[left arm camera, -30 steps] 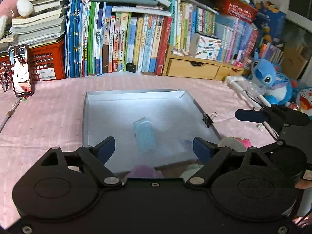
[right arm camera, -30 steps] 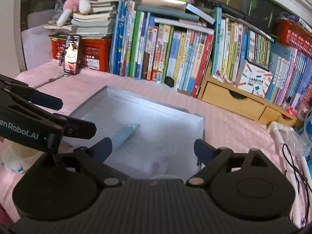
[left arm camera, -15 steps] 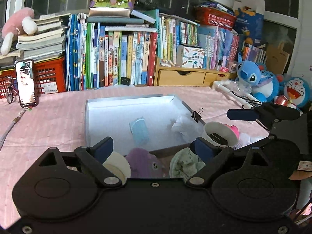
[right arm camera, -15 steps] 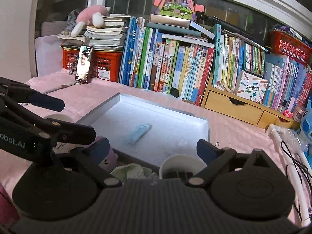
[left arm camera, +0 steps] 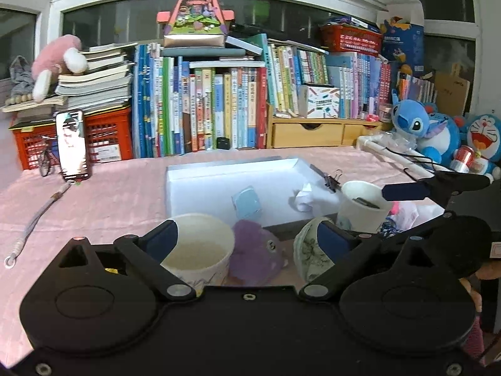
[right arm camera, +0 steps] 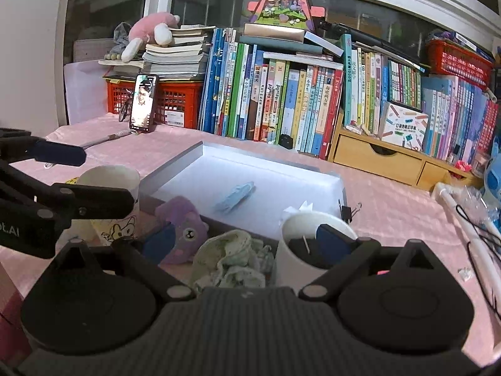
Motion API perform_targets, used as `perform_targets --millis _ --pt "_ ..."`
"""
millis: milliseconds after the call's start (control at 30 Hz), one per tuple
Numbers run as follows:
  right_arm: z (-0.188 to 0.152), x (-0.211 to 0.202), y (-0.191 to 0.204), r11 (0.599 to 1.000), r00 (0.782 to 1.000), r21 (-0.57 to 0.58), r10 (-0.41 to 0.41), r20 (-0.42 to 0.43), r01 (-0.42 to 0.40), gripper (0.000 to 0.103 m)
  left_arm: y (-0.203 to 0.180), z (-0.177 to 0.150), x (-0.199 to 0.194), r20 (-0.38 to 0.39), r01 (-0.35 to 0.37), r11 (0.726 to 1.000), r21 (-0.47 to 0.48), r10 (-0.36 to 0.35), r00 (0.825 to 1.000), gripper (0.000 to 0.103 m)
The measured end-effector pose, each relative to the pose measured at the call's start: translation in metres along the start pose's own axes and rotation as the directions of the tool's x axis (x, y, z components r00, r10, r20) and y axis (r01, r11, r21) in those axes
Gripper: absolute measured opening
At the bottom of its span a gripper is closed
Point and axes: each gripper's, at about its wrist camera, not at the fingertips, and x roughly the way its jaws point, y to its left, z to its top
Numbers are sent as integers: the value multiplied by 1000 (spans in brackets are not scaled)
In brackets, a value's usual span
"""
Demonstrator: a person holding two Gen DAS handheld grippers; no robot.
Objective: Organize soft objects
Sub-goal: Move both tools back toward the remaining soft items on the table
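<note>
Purple plush toy (left arm camera: 255, 255) and crumpled green cloth (right arm camera: 233, 258) lie low in frame, outside the white tray (left arm camera: 200, 174), unsorted. A blue cloth (left arm camera: 246, 202) and, seemingly, tissue are inside. Left gripper (left arm camera: 247, 239) and right gripper (right arm camera: 247, 242), just opened wider, grip nothing.

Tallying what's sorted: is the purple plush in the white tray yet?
Out. The purple plush lies on the pink cloth before the white tray's near wall.

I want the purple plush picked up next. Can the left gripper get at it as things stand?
Probably yes: the left gripper is open and the purple plush lies between its fingertips, uncovered. The paper cup crowds the left finger.
</note>
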Motion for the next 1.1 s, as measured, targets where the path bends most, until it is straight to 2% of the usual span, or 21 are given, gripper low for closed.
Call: perform_targets --millis 200,400,600,833,1100 --pt "-12 -1 8 1000 1000 -5 -13 28 13 100 6 -20 -9 52 -61 998 -20 62 997 96" --pt "-28 -1 23 998 997 -48 -44 64 47 103 15 -39 -13 60 -141 989 -43 143 988 97" --pt "-35 -1 30 999 997 -38 -31 76 34 103 24 -52 -21 60 -181 981 -67 185 981 97" --pt "-42 3 34 1000 998 -17 -24 60 26 103 27 -69 -22 45 -253 967 -36 255 966 97" --pt "-54 12 34 998 997 21 -60 50 59 103 35 -83 -14 5 -311 949 -50 312 950 97"
